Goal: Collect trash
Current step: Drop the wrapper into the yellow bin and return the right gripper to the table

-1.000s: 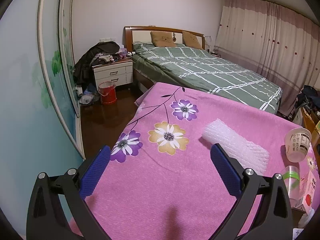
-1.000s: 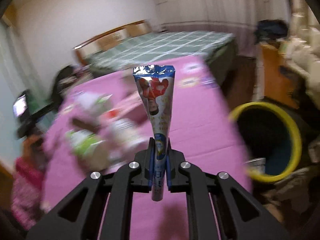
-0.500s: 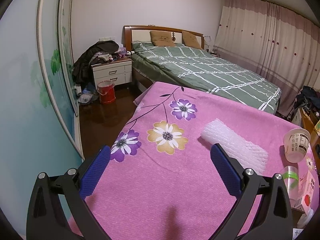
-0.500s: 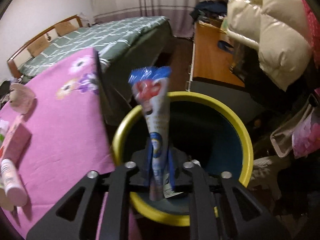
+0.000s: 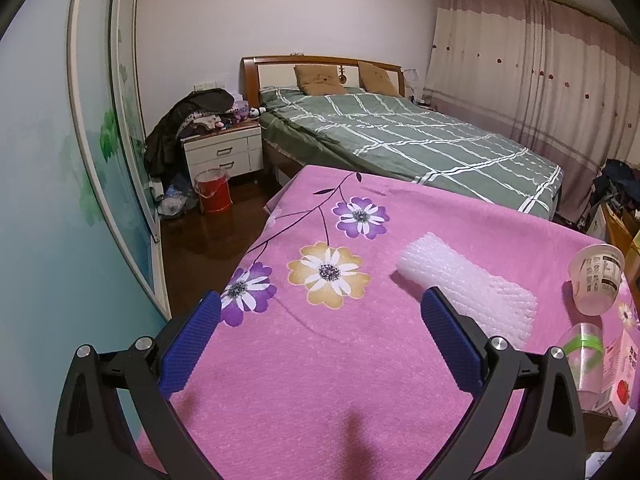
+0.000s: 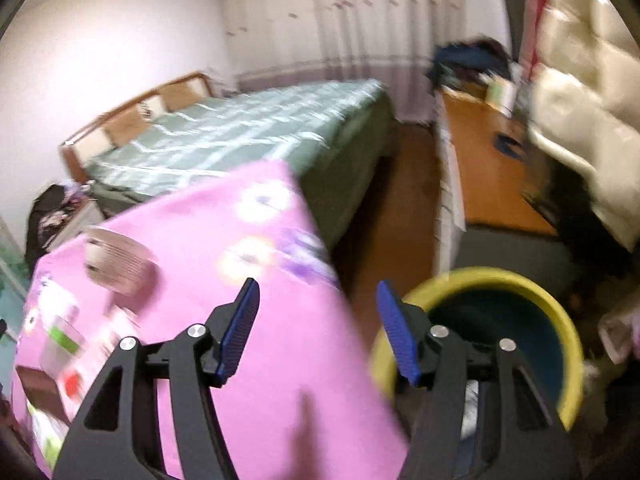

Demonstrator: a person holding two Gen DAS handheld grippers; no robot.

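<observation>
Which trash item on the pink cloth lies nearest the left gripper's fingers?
The white foam mesh sleeve, lying right behind the left gripper's right fingertip. The translucent plastic cup and clear green-banded bottle sit farther right.

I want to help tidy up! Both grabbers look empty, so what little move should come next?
Probably swing the right gripper back over the pink cloth toward the leftover trash. Its jaws are open and empty beside the yellow-rimmed bin, while the foam net and plastic cup lie uncollected.
</observation>
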